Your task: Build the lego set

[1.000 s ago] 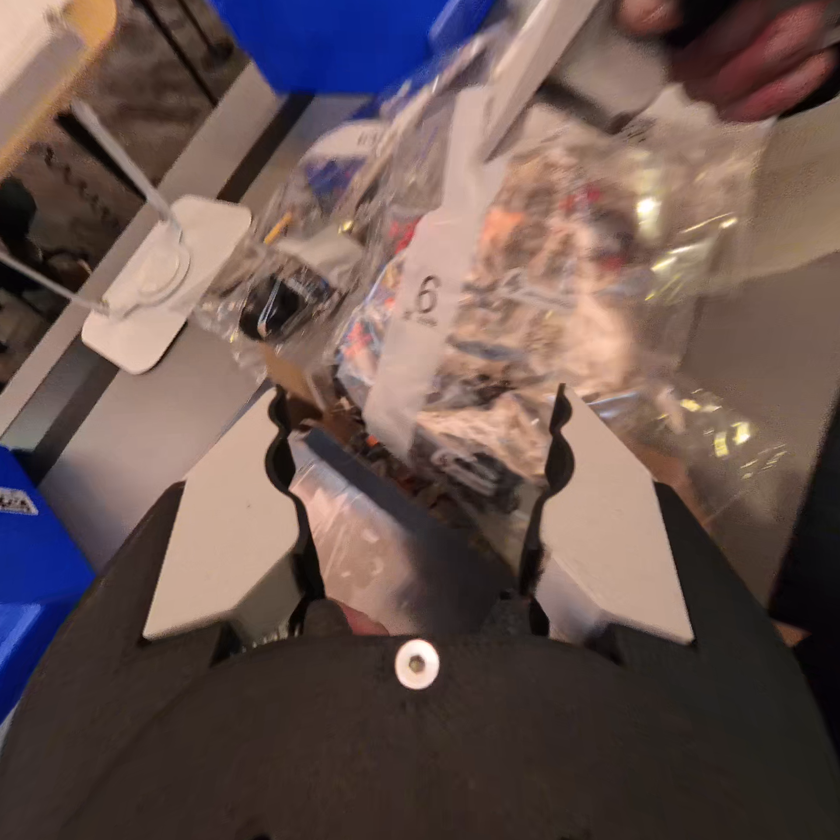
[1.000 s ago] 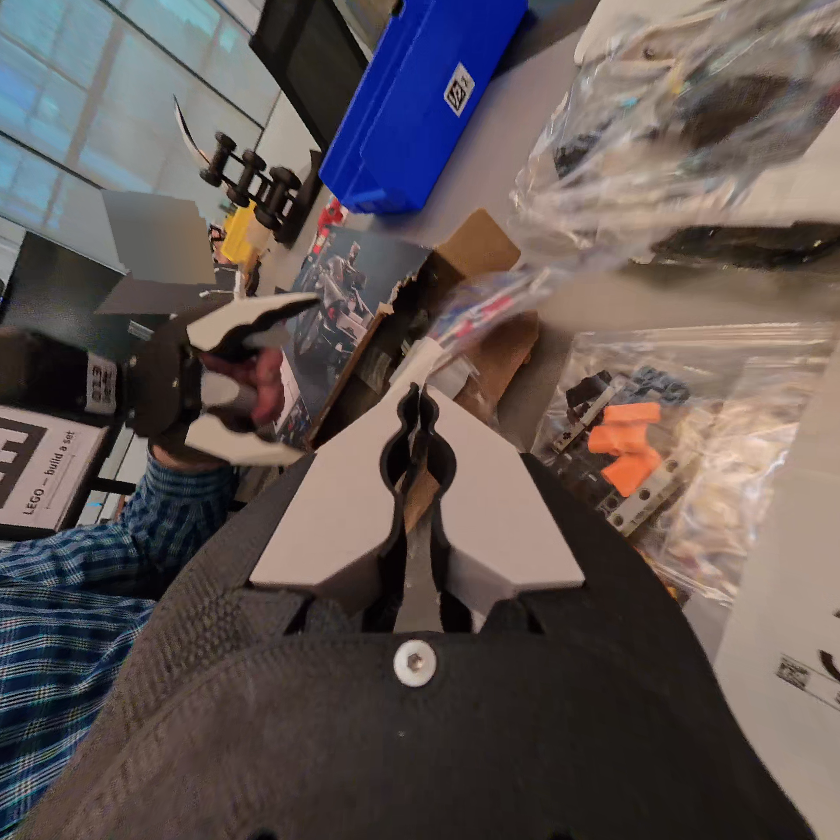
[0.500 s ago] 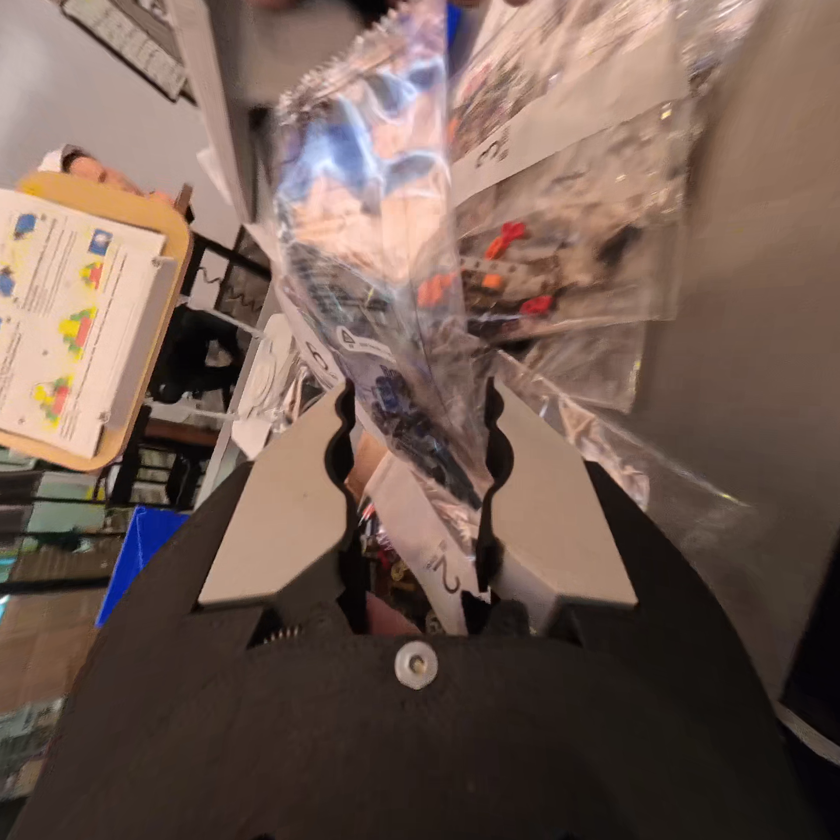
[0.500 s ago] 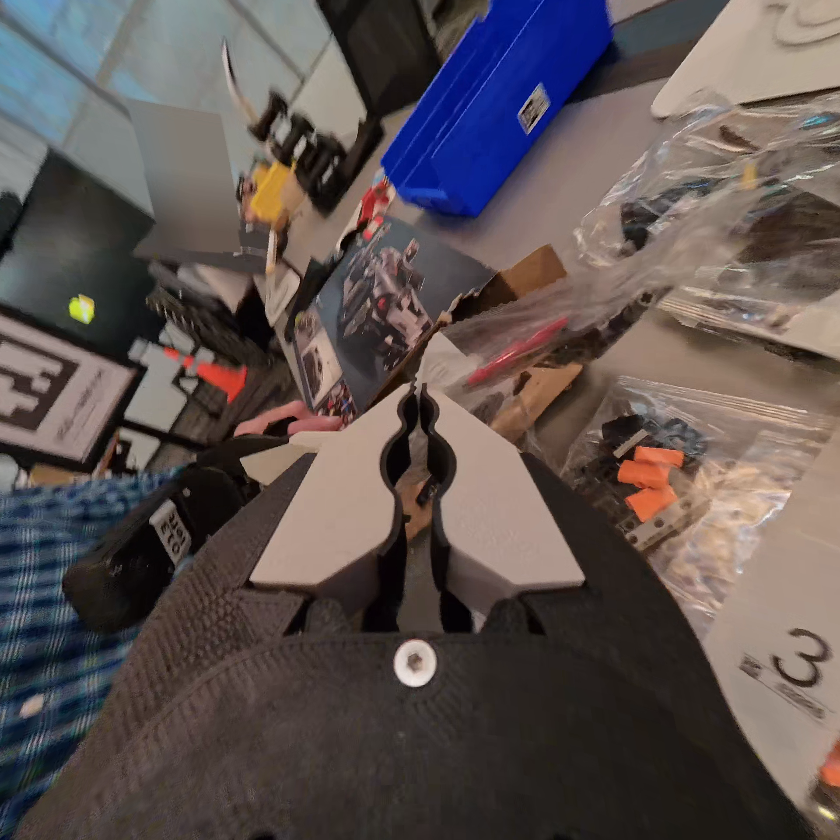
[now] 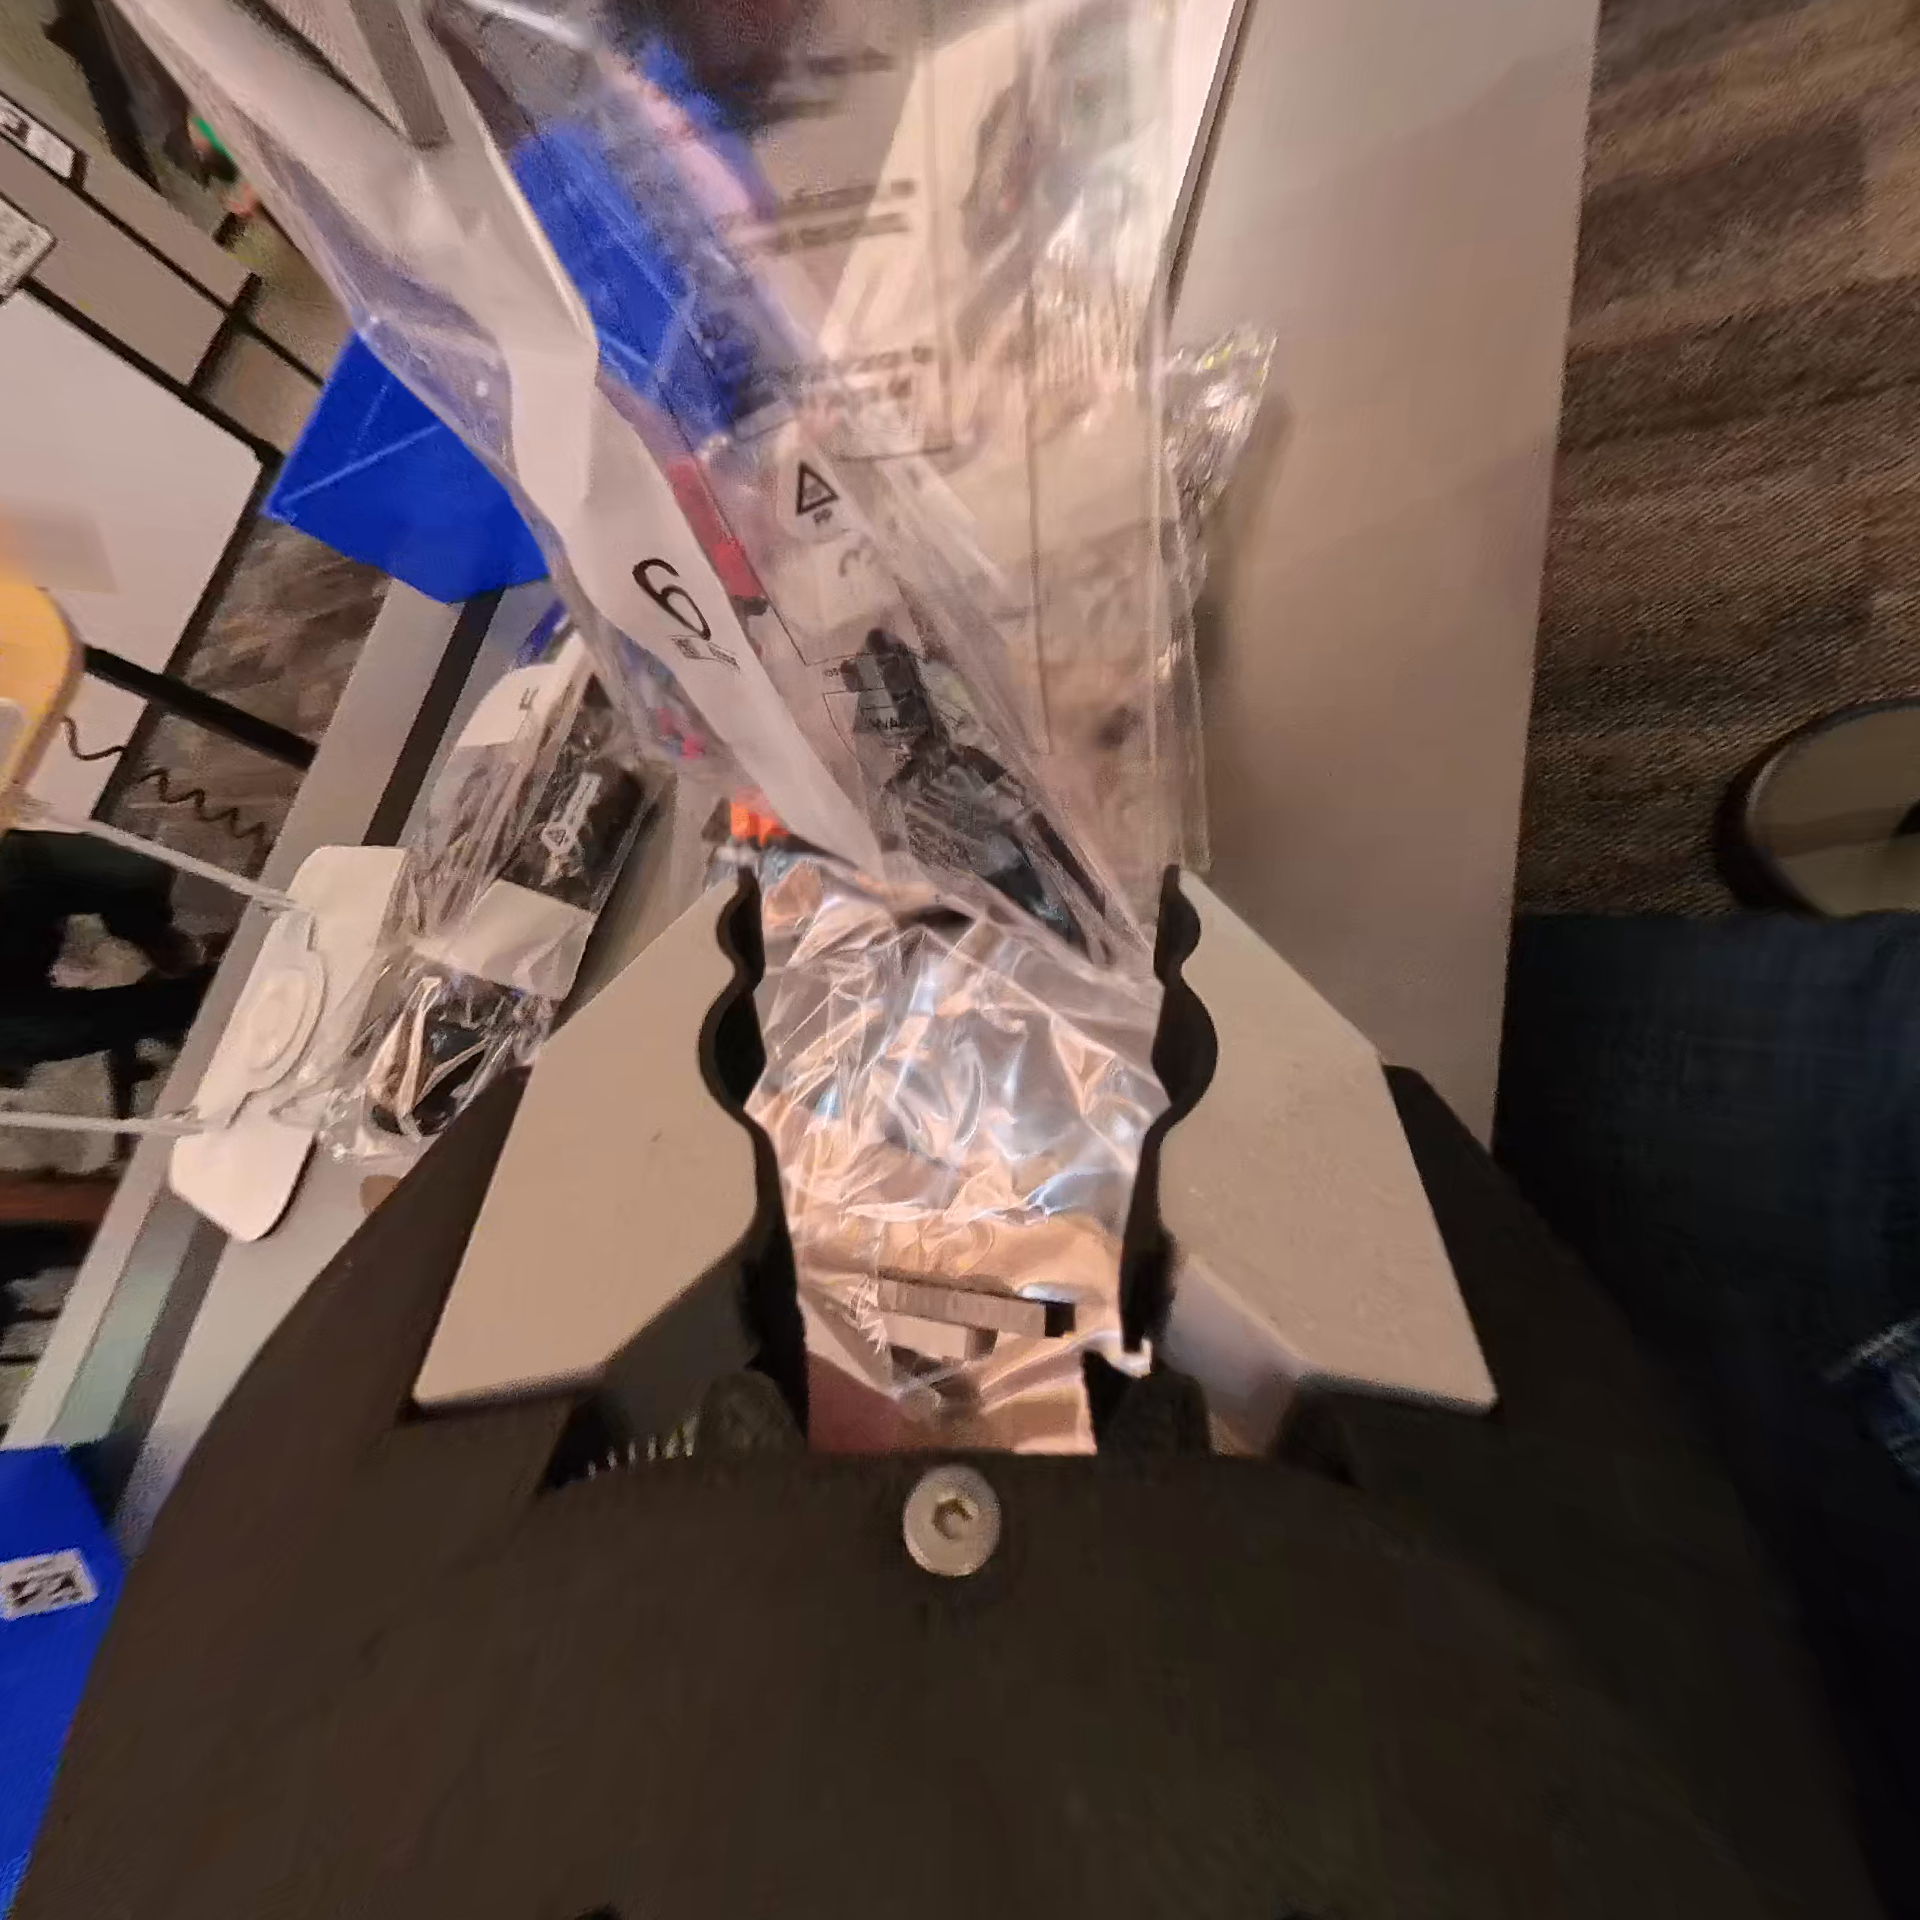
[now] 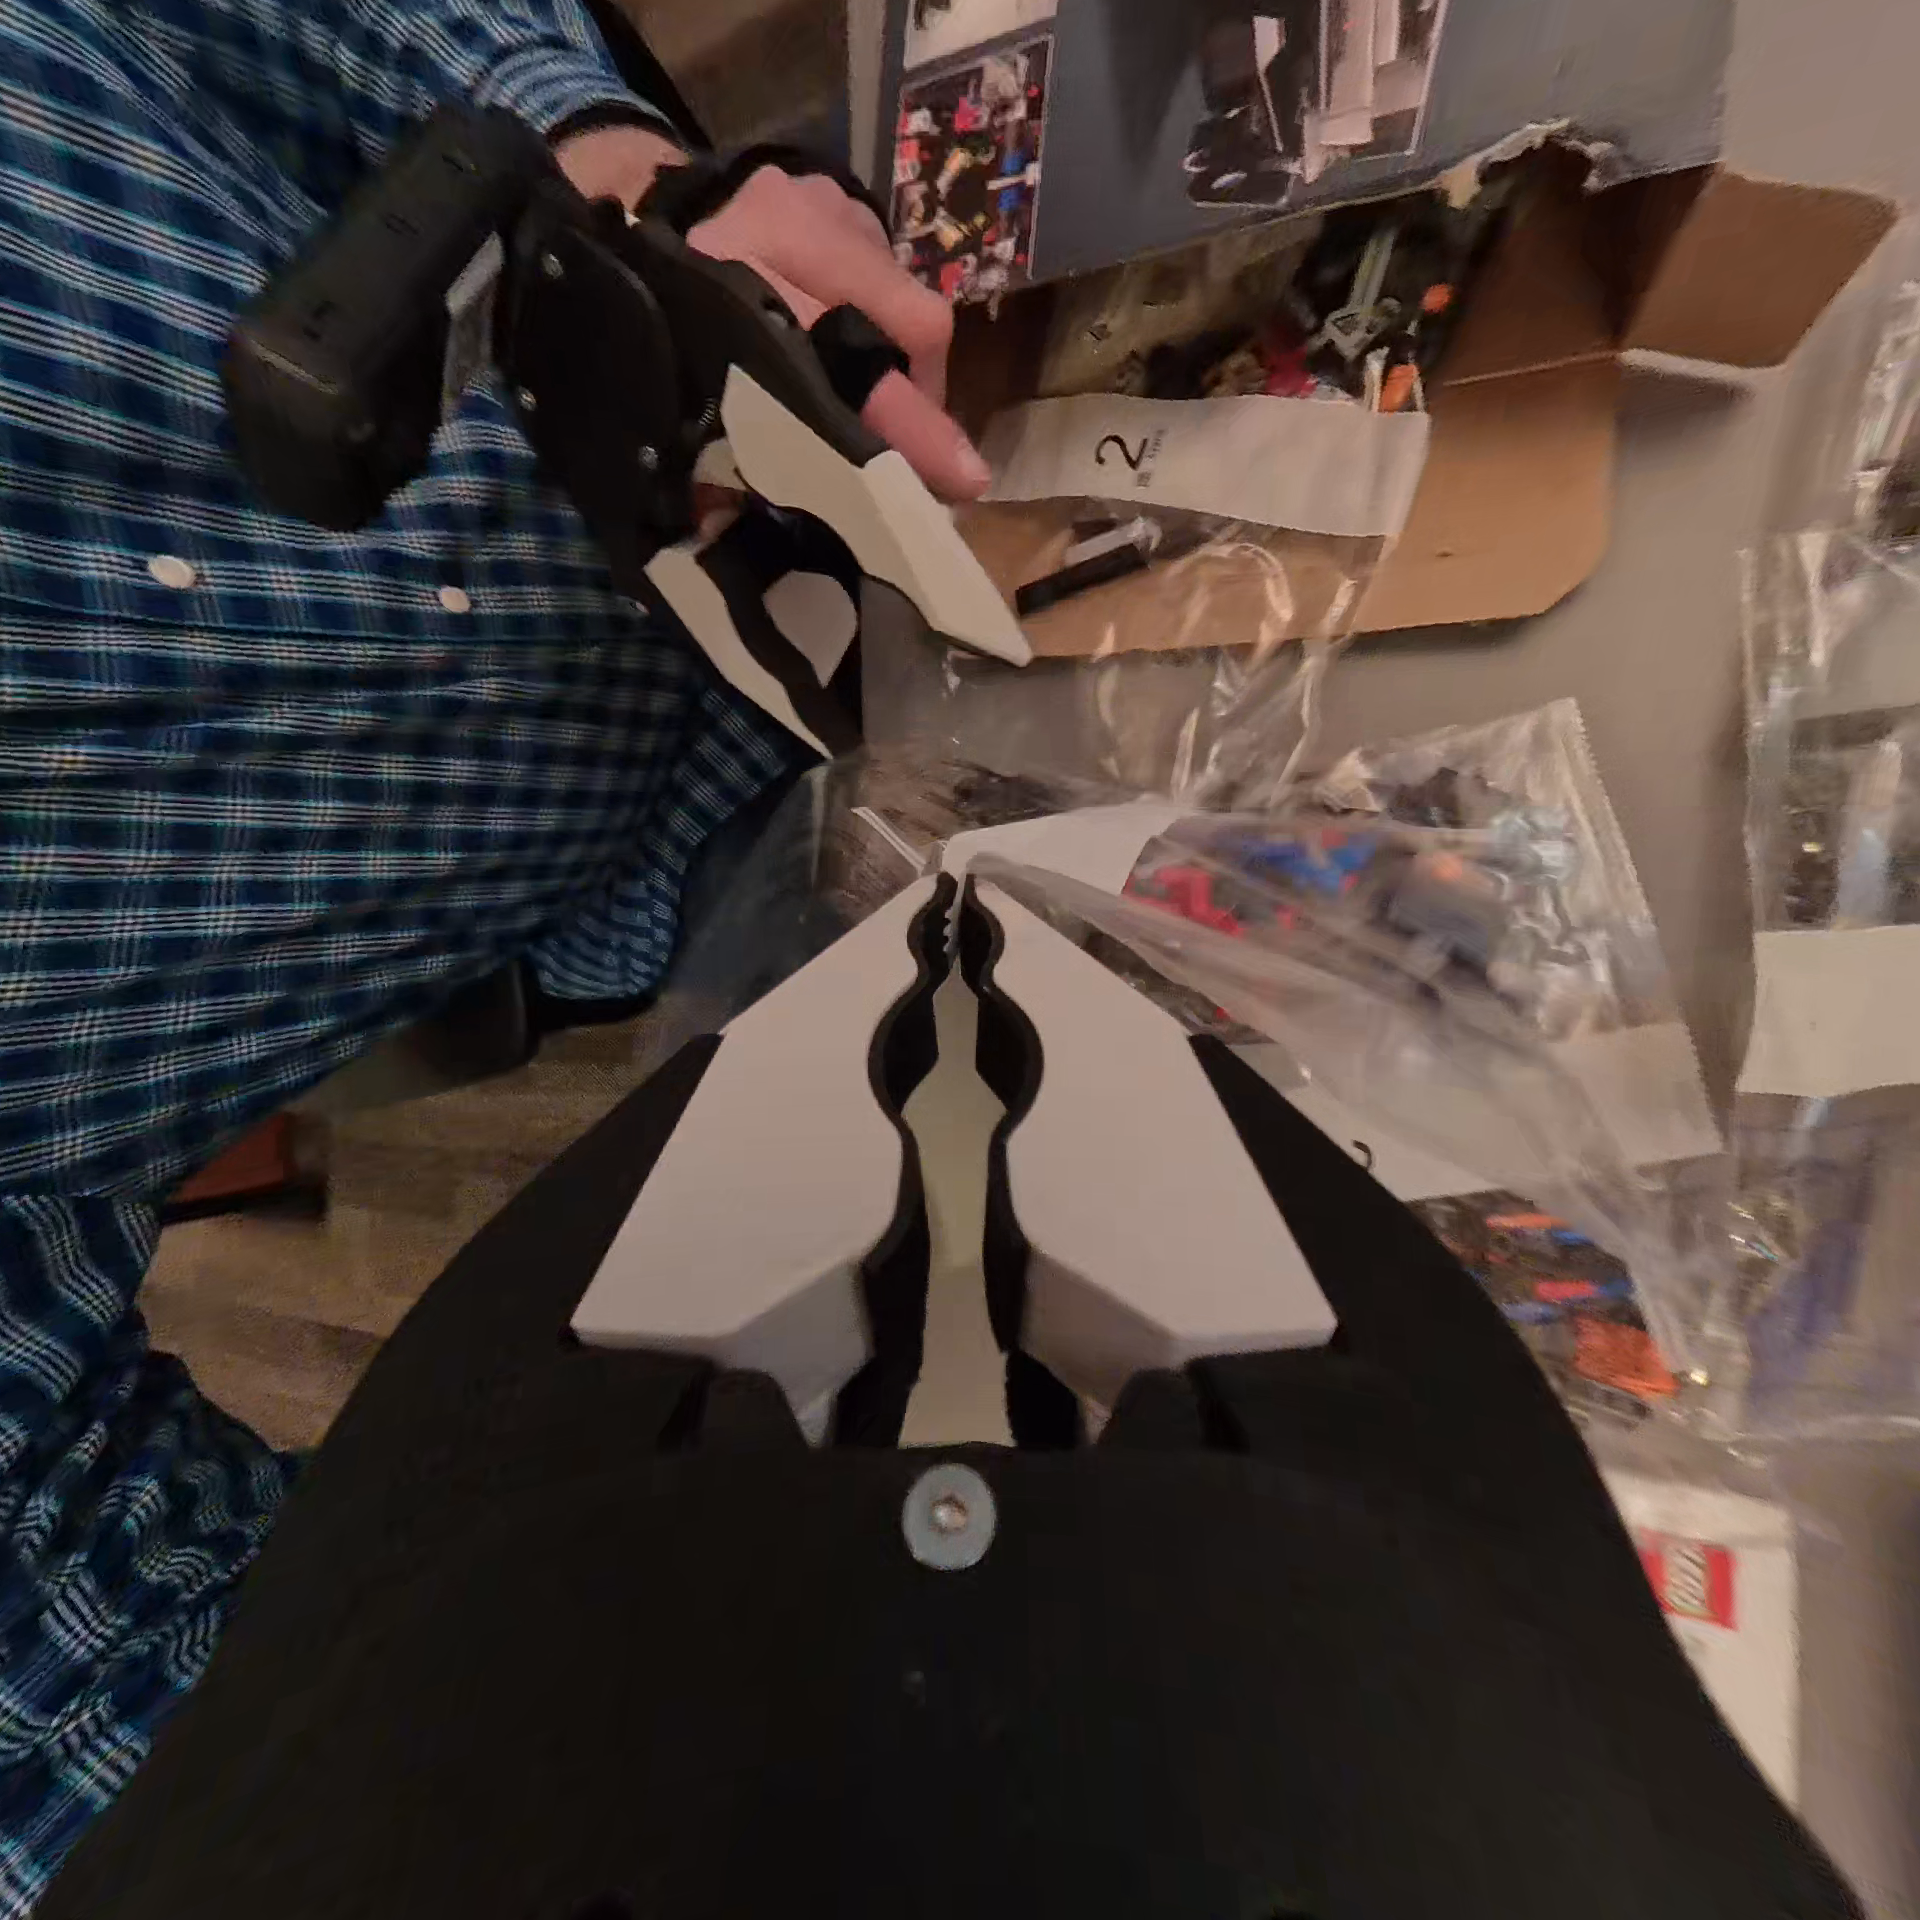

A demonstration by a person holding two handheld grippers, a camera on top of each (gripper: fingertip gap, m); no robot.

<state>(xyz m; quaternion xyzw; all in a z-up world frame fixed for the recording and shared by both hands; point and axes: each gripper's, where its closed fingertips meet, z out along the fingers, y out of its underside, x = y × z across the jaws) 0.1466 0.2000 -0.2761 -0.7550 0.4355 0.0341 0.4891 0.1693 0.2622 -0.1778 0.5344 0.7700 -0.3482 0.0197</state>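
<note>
My right gripper point(image 6: 956, 883) is shut on the white strip of a clear bag of lego pieces point(image 6: 1351, 914), which trails to the right of its tips. My left gripper point(image 5: 956, 894) is open with its jaws wide apart. A crumpled clear bag point(image 5: 956, 1091) shows between the jaws; I cannot tell if it touches them. A bag with a numbered white strip point(image 5: 831, 520) hangs in front of it. In the right wrist view the left gripper point(image 6: 914, 696) is open beside the torn cardboard lego box point(image 6: 1507, 540).
More bags lie on the grey table point(image 5: 1351, 520) and in the box, one with a white strip point(image 6: 1195, 468). A white stand base point(image 5: 260, 1039), blue bins point(image 5: 405, 488) and a booklet point(image 6: 1704, 1600) are around. The person's plaid shirt point(image 6: 312, 727) is at the left. The left gripper's tips are roughly 12 cm from the right gripper's.
My left gripper has opened wider than half a second ago and its view has swung. My right gripper has turned towards the person and the box, still shut.
</note>
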